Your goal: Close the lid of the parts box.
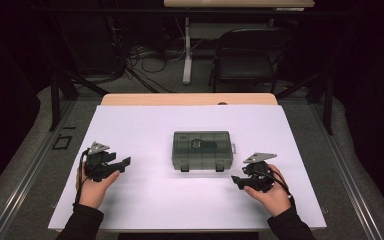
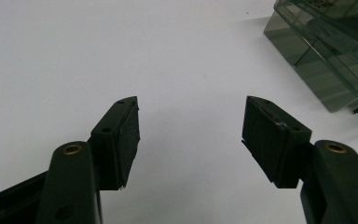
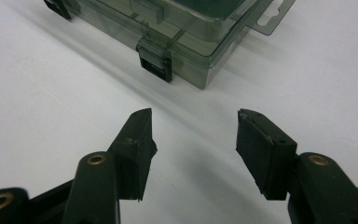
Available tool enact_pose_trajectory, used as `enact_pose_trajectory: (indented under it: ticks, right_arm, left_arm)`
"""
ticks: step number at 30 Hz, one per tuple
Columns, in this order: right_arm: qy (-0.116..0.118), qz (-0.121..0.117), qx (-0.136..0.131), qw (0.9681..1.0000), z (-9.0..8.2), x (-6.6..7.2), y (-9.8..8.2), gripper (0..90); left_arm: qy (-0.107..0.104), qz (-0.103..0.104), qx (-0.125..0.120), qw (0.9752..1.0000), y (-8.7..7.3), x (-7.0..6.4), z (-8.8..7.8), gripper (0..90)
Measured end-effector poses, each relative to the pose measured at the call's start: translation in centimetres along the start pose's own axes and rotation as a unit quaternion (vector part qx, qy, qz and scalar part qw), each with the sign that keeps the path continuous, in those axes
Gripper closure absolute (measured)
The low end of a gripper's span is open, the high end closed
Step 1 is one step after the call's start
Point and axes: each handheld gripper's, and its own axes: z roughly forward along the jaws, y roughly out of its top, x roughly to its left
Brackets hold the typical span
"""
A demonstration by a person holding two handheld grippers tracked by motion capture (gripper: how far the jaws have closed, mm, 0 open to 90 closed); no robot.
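Nearest the camera in the high view, two dark sleeves and hands were seen coming in from the lower edge. The left gripper (image 1: 121,166) was held in the left hand (image 1: 94,187) low over the white table cover (image 1: 145,200), with its jaws pointed toward the middle of the table. In the left gripper view its jaws were seen spread wide, with nothing between the pads (image 2: 129,140) but bare white surface; it was released and nothing was grasped.

The right gripper (image 1: 236,181) was held in the right hand (image 1: 272,196) on the other side, also low over the cover, with its jaws turned inward toward the table's centre. In the right gripper view its jaws were likewise parted and empty, and a corner and one black latch (image 3: 156,65) of the box were seen just beyond them, not touched.

Farther on, a smoky transparent compartment box (image 1: 201,149) was seen lying flat near the middle of the cover, between the two grippers and somewhat beyond them, its lid down and its two dark latches facing the person. Dark contents were made out through the lid, but what they were could not be told. Its corner (image 2: 326,56) was also caught at the upper right of the left gripper view, apart from those jaws.

Beyond the table, a black chair (image 1: 247,55) and loose cables on the floor were seen in the dim background.
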Motion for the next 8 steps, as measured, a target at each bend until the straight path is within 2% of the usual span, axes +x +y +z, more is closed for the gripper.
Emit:
enact_pose_trajectory:
  ticks: [8]
  right_arm:
    - [-0.007, -0.011, -0.003, 0.9999, 0.21, -0.05, -0.10, 41.6]
  left_arm:
    - [-0.001, -0.001, -0.001, 1.0000, -0.01, -0.01, 0.39, 35.3]
